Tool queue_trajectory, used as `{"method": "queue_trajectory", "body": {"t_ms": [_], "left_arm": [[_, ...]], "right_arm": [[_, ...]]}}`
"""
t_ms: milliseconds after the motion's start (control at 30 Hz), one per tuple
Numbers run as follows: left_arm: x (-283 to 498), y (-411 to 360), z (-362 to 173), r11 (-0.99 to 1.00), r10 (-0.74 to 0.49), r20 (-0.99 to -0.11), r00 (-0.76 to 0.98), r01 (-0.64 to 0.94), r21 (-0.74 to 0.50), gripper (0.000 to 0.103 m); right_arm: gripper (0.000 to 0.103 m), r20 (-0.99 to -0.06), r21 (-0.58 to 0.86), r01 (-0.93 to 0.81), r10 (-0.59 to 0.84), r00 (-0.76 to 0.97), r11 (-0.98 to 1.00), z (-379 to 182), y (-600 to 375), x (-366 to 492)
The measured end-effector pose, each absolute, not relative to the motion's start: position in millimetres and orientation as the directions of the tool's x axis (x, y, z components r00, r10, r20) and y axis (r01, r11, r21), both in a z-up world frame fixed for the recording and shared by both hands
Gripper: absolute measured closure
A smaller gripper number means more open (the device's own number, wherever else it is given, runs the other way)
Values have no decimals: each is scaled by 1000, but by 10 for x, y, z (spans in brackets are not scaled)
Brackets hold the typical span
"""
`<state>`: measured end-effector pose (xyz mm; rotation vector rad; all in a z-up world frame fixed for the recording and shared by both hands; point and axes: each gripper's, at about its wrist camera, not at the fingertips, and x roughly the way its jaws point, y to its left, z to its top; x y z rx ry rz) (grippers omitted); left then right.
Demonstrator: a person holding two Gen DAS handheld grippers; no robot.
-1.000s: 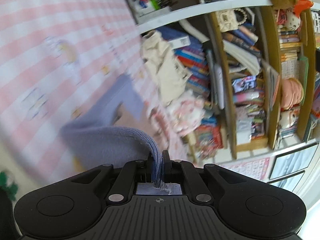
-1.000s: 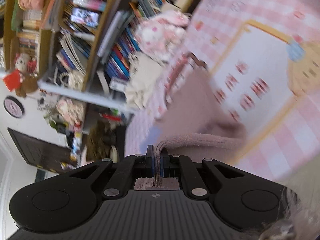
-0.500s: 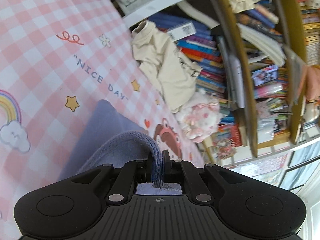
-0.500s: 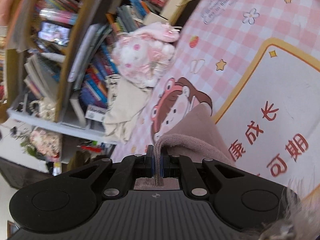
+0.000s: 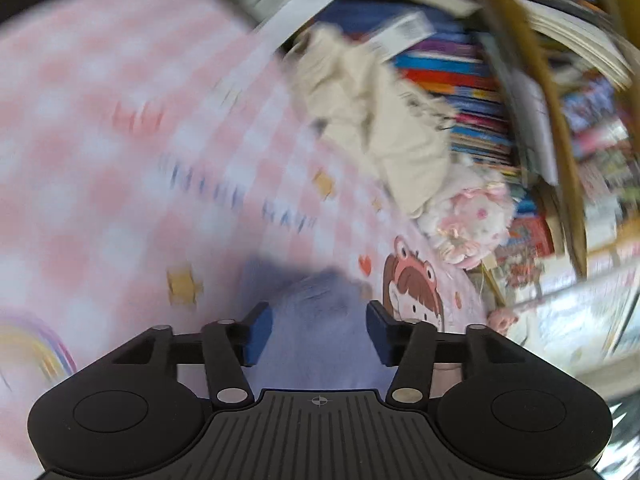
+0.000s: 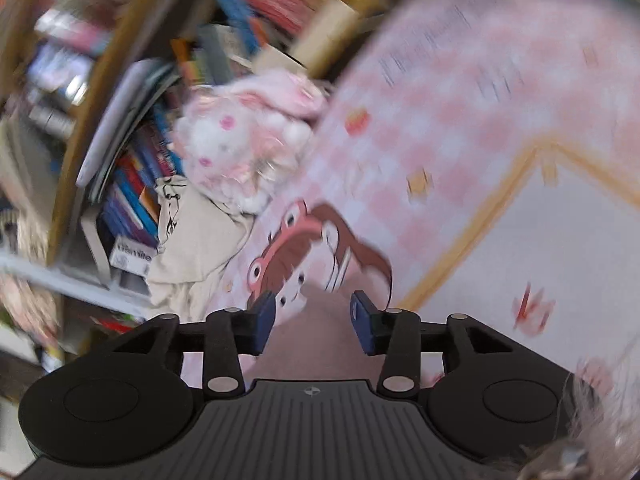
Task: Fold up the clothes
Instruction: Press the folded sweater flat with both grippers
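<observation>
Opening over the pink checked mat (image 5: 120, 128), both grippers let go of the knit garment.

Left gripper (image 5: 319, 330) spreads above its lavender fabric (image 5: 320, 320); right gripper (image 6: 312, 322) widens above the mauve fabric (image 6: 320, 344). Pads touch neither; cloth lies on the mat.

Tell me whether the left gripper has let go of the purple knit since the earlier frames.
Yes. The left gripper is opening, pads clear of the purple knit, which has dropped onto the pink mat.
</observation>
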<state>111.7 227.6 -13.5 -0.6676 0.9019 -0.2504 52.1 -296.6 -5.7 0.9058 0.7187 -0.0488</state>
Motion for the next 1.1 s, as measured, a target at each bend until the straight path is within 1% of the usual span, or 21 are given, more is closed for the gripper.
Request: {"method": "queue_trajectory", "body": {"t_ms": [33, 100, 133, 200, 267, 333, 367, 400, 433, 467, 500, 633, 667, 700, 800, 833, 867, 933, 967, 1067, 1100], "left_arm": [[1101, 2244, -76, 822, -436, -652, 621, -20, -569, 48], [1089, 2111, -45, 896, -393, -688, 611, 84, -437, 48], [1083, 2025, -57, 915, -379, -700, 606, 131, -382, 49], [1071, 1836, -88, 937, -349, -718, 602, 224, -267, 49], [1114, 1727, -136, 945, -323, -711, 625, 249, -210, 49], [1176, 1658, -186, 953, -296, -703, 647, 246, -174, 50], [1216, 1647, -210, 959, -279, -704, 653, 230, -167, 56], [1256, 1636, -235, 964, -263, -704, 659, 214, -159, 62], [1266, 1633, -243, 963, -264, -702, 661, 217, -158, 72], [1263, 1635, -244, 960, -274, -699, 661, 229, -160, 93], [1235, 1643, -220, 954, -294, -686, 665, 251, -166, 101], [1011, 1751, 34, 944, -331, -560, 759, 269, -193, 101], [1022, 1767, 34, 944, -329, -556, 763, 261, -200, 101], [1065, 1778, 4, 946, -324, -567, 757, 249, -208, 101], [1290, 1757, -269, 953, -301, -655, 694, 201, -225, 101], [1342, 1743, -351, 956, -293, -676, 676, 190, -224, 101], [1355, 1739, -380, 956, -291, -681, 672, 187, -224, 100], [1355, 1735, -393, 956, -291, -678, 675, 187, -224, 100], [1347, 1746, -394, 955, -297, -678, 673, 190, -229, 98], [1337, 1787, -350, 954, -296, -679, 672, 170, -248, 93], [1323, 1805, -314, 954, -291, -674, 679, 156, -254, 87]], "right_arm": [[60, -603, 644, 302, 225, 765, 703, 15, -2922, 534], [60, -664, 471, 225, 175, 727, 853, 72, -2742, 614], [60, -690, 383, 180, 152, 707, 906, 78, -2648, 655], [60, -714, 285, 117, 130, 688, 951, 11, -2502, 727], [60, -735, 185, 54, 102, 671, 981, -57, -2360, 799], [62, -739, 123, 85, 34, 673, 989, -149, -2310, 888], [66, -742, 103, 94, 14, 670, 990, -182, -2295, 922], [72, -745, 118, 93, 26, 666, 989, -205, -2295, 939], [93, -748, 133, 93, 38, 663, 987, -229, -2294, 957], [97, -749, 149, 93, 51, 661, 984, -246, -2296, 968], [98, -725, 184, 103, 64, 686, 978, -182, -2316, 908], [98, -602, 333, 119, 114, 790, 936, 62, -2430, 680], [98, -603, 328, 127, 103, 791, 936, 68, -2445, 695], [98, -606, 322, 136, 93, 790, 937, 68, -2461, 714], [98, -693, 295, 182, 78, 717, 938, -230, -2526, 939], [98, -729, 282, 200, 74, 681, 938, -356, -2530, 1014], [97, -747, 273, 202, 75, 661, 940, -439, -2525, 1071], [97, -735, 282, 204, 75, 674, 938, -460, -2520, 1068], [97, -738, 290, 209, 79, 670, 934, -458, -2530, 1077], [92, -738, 289, 205, 81, 670, 935, -385, -2538, 1041], [91, -736, 283, 203, 77, 673, 937, -343, -2536, 1015]]}}
